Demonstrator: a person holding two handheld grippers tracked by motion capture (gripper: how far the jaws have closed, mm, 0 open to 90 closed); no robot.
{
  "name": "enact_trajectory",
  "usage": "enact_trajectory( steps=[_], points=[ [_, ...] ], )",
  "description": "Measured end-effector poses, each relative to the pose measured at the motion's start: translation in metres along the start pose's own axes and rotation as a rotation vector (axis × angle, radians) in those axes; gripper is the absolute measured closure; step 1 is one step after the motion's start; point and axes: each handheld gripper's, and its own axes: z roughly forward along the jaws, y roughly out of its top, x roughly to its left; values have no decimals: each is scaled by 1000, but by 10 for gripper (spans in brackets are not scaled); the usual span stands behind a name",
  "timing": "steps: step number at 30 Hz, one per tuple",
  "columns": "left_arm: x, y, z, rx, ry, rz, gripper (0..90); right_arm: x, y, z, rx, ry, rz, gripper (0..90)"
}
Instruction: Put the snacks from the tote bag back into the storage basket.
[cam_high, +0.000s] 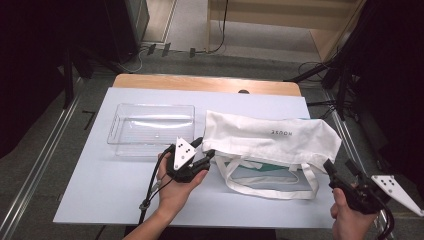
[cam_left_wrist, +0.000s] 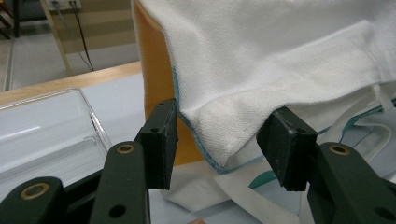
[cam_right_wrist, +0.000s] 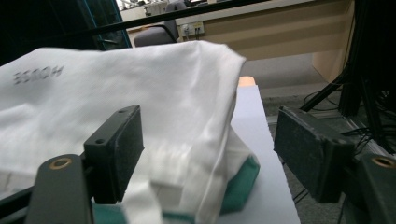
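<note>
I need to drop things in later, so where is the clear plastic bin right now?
In the high view the clear plastic bin sits on the table's left half, just left of the white tote bag and beyond the left gripper.

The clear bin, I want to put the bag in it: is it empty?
Empty. The high view shows the clear bin with only its bare floor; the white bag lies beside it on the table.

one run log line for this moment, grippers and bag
left gripper: open, jaws around white tote bag corner | right gripper: open, off bag's right end | clear tray: empty
</note>
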Motion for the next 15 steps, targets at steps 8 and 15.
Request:
enact_trajectory(
  steps=[8, 15],
  points=[
    [0, 1, 1, -3, 2, -20, 499, 20, -33, -16, 71, 25, -74, 295],
    [3, 4, -1, -12, -9, -29, 501, 20, -32, -13, 27, -101, -147, 309]
  ],
)
